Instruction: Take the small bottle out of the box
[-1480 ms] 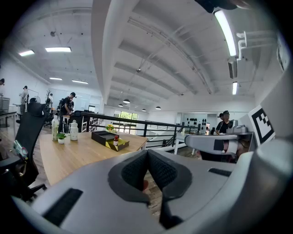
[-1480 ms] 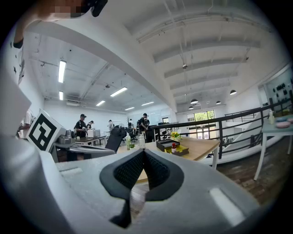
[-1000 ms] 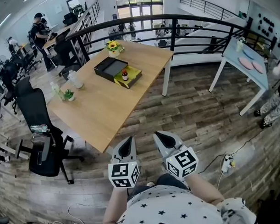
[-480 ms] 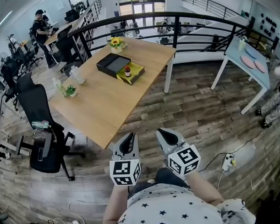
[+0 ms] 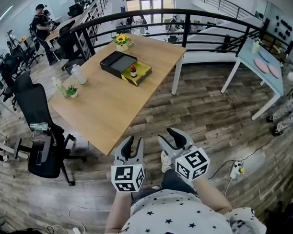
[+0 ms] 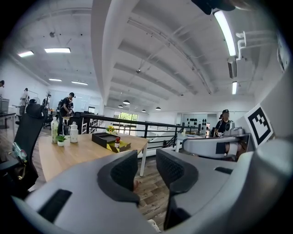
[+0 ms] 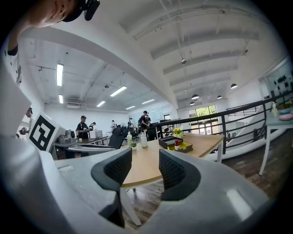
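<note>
Small bottle (image 5: pixel 133 70) stands at box (image 5: pixel 117 64); left gripper (image 5: pixel 133 144) and right gripper (image 5: pixel 172 139) jaws opening, empty.

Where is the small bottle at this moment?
In the head view, the small bottle stands in the yellow box at the far end of the wooden table, beside the black tray.

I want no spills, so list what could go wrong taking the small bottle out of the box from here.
The small bottle stands upright in the yellow box; a glancing jaw could topple it.
The black box lies close beside, so wide jaws may catch it.
The left gripper and right gripper, jaws opening and empty, hang over the floor short of the table: a long reach.
</note>
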`<act>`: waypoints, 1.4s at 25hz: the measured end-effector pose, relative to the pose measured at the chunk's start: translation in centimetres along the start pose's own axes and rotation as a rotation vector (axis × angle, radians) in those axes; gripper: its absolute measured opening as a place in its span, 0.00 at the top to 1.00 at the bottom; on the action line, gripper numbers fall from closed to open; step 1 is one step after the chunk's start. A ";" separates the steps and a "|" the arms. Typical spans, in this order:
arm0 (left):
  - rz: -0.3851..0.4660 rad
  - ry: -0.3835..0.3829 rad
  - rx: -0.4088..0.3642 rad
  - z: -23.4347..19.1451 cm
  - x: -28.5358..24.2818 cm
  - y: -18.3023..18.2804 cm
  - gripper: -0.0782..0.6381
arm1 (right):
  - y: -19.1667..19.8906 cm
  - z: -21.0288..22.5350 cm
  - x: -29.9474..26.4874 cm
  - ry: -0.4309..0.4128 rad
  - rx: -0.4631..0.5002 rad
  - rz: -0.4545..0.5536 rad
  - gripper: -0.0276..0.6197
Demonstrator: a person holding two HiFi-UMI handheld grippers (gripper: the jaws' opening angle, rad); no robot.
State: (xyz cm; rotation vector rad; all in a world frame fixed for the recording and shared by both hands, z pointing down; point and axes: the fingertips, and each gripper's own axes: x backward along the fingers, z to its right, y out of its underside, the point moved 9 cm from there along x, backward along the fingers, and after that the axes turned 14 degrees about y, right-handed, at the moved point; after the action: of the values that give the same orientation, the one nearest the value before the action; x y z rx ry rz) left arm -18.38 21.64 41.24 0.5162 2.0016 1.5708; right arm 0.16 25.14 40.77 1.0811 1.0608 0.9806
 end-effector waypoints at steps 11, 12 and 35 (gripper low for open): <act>0.003 -0.031 0.020 -4.9 -6.4 -1.1 0.65 | -1.3 4.3 -8.2 -0.045 0.033 -0.009 0.63; 0.007 -0.036 0.022 -5.5 -7.1 -1.4 0.65 | -1.7 4.7 -9.1 -0.051 0.036 -0.010 0.63; 0.046 -0.232 0.091 -14.8 -24.2 -7.4 0.65 | -8.3 17.3 -29.1 -0.224 0.082 -0.040 0.63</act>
State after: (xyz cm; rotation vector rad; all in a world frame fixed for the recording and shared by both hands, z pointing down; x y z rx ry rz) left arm -8.53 -5.95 40.97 0.7491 1.9017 1.3811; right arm 11.64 -7.75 39.98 1.2024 0.9419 0.7691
